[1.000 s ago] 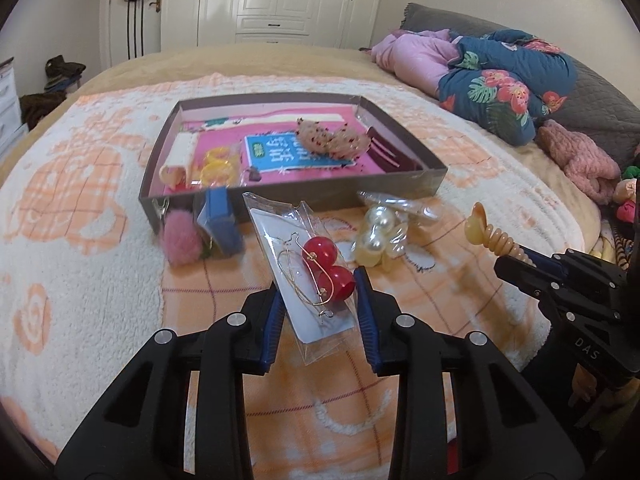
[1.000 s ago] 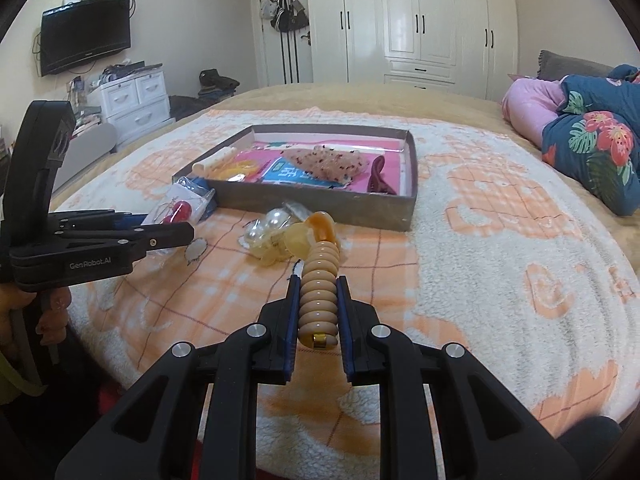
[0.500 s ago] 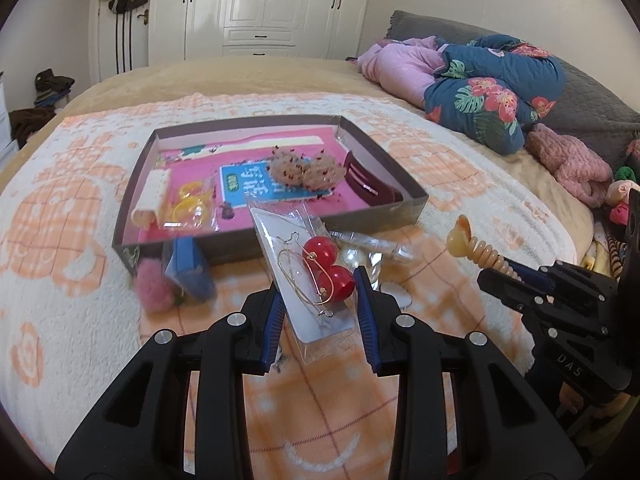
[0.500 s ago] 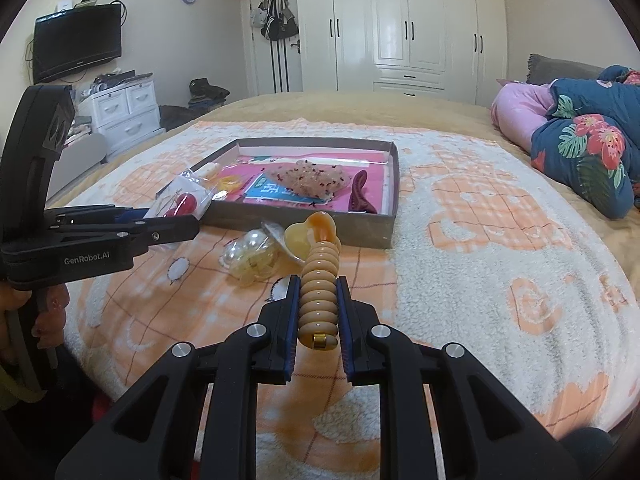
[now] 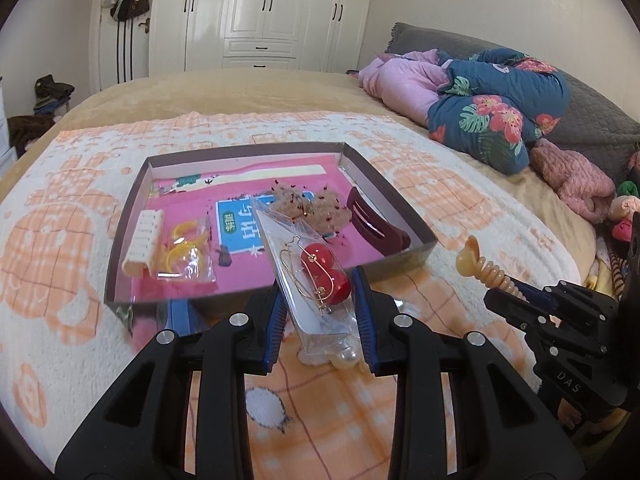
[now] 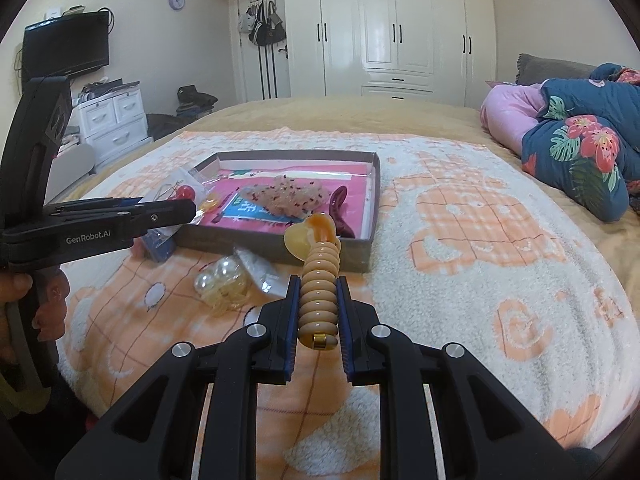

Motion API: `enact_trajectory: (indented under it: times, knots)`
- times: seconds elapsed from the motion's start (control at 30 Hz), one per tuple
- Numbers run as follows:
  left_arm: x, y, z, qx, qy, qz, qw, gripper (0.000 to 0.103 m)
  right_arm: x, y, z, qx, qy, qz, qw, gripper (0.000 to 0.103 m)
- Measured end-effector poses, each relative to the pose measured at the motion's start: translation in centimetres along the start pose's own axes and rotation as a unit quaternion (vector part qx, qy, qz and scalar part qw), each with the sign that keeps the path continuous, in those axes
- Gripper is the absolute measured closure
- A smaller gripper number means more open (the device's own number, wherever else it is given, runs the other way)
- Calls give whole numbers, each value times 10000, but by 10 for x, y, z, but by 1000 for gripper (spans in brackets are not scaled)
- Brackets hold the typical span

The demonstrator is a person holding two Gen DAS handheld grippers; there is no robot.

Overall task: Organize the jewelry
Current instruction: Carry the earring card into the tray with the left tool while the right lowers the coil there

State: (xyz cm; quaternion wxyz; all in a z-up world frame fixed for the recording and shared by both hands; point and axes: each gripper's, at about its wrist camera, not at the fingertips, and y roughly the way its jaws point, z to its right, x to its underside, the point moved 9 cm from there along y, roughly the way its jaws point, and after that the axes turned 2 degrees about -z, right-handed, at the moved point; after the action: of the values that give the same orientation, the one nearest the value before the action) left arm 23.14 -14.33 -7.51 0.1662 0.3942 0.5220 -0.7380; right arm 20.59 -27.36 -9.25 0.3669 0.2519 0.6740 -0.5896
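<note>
My left gripper (image 5: 320,292) is shut on a clear packet of red ball earrings (image 5: 316,276), held above the near wall of the shallow brown box (image 5: 384,184). The box has a pink lining and holds a cream clip (image 5: 142,242), yellow rings in a bag (image 5: 186,252), a speckled hair piece (image 5: 312,208) and a dark red clip (image 5: 372,226). My right gripper (image 6: 319,306) is shut on a beige ribbed hair clip (image 6: 318,280), right of the box; it also shows in the left wrist view (image 5: 486,268).
A packet of pearl pieces (image 6: 224,282) lies on the orange-and-white blanket (image 6: 480,240) in front of the box, with a blue item (image 6: 158,246) at the box's left corner. Bedding is piled at the right (image 5: 488,120). Wardrobes stand behind.
My left gripper has moved forward with the earring packet, from over the blanket to over the box's near wall. My right gripper has kept its hold and shifted slightly.
</note>
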Motion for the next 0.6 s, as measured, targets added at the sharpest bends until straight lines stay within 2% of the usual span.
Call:
enact_trajectory:
  times: [0.6]
  knots:
    - [-38,30,-25,-105,-281,121,9995,80,-34,21,19,237,24,143,9996,86]
